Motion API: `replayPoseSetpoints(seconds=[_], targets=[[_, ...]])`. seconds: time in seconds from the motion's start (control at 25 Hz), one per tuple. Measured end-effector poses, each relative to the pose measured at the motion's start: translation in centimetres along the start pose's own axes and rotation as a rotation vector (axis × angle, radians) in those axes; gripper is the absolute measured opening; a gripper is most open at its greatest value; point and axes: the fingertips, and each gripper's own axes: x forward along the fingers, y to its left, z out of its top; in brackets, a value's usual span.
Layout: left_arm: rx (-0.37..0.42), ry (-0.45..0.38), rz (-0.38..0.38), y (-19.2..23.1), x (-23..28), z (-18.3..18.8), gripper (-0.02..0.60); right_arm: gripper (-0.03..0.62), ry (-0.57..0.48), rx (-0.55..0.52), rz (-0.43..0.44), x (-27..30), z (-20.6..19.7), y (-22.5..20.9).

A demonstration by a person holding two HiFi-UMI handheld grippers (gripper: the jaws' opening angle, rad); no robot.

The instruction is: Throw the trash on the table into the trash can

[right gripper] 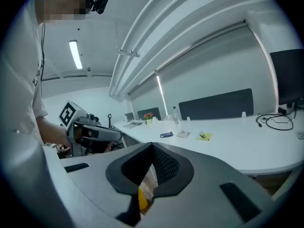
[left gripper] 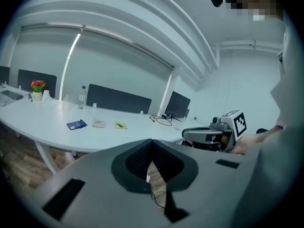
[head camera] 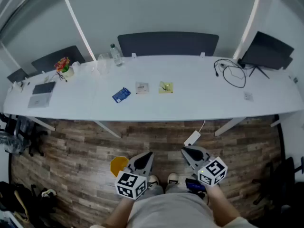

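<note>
Though lying flat at twelve o'clock (blue wrapper (head camera: 121, 94), white packet (head camera: 142, 88), yellow wrapper (head camera: 166, 87)), untouched by left gripper (head camera: 148, 155) and right gripper (head camera: 185, 151), both clenched empty.

Feeds I'm getting are bright, even, cool white. Overhead light strips (head camera: 76, 20) throw a soft sheen on the table (head camera: 199, 103); shadows are faint. Heavy fisheye bending, with black vignette corners in both gripper views. Nearest foreground is slightly soft, the distance sharper.

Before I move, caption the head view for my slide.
Left gripper and right gripper shut, empty, short of table bearing blue wrapper, tan packet, yellow scrap; yellow bin on floor.
</note>
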Motion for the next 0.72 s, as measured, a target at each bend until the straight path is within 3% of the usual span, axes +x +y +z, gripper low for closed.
replayPoseSetpoints(seconds=[0.72], targets=[[0.014, -0.007, -0.021, 0.99, 0.23, 0.86, 0.000, 0.032, -0.038, 0.035, -0.037, 0.77, 0.99, -0.81]])
